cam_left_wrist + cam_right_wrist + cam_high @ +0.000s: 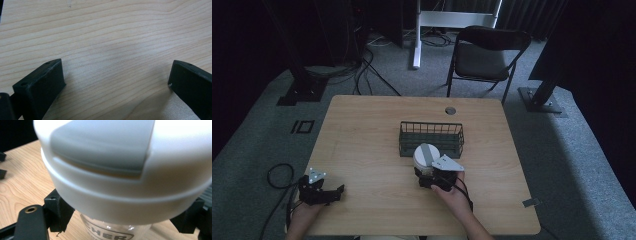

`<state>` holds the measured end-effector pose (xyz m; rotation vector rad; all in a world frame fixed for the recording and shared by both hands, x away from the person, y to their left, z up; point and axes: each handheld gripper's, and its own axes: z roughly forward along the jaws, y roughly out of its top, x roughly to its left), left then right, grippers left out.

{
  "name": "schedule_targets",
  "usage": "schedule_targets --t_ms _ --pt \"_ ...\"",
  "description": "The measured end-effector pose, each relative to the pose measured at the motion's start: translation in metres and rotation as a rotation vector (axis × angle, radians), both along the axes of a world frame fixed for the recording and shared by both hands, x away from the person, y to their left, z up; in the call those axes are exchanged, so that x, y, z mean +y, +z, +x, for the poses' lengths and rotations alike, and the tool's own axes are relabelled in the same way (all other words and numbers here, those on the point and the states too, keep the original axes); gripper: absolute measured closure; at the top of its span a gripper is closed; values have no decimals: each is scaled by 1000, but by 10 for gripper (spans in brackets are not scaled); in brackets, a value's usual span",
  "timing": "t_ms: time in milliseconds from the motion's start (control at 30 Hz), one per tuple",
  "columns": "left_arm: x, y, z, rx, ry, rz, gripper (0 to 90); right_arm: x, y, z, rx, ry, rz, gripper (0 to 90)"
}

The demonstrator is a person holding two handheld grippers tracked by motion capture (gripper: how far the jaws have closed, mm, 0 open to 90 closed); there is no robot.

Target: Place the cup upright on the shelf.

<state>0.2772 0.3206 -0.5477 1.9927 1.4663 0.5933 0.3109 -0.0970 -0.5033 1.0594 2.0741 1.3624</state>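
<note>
White-lidded clear jar [426,156] sits pinched in the right tool [430,176] at six o'clock of the wire basket [431,137], apparently not yet dropped in, while the left tool [323,192] idles spread over bare desk [362,130].

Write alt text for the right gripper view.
A white lid with a grey flap tops a clear jar, held between the right tongs over a light wooden table.

basket [431,138] mid-table [362,150] | jar [426,156] just before it | chair [486,55] behind table
</note>
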Motion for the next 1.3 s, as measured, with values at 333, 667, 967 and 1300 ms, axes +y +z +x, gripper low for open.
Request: schedule_targets --t_ms 333,667,967,1300 --pt "0 0 0 0 0 0 6 2 24 4 -38 13 22 186" --pt "0 0 0 -1 0 0 6 -1 59 19 -93 -18 52 185" --pt "0 0 0 -1 0 1 6 -5 83 39 -143 -84 74 186" --pt "0 0 0 -1 0 -1 6 -10 97 63 -164 -175 62 186"
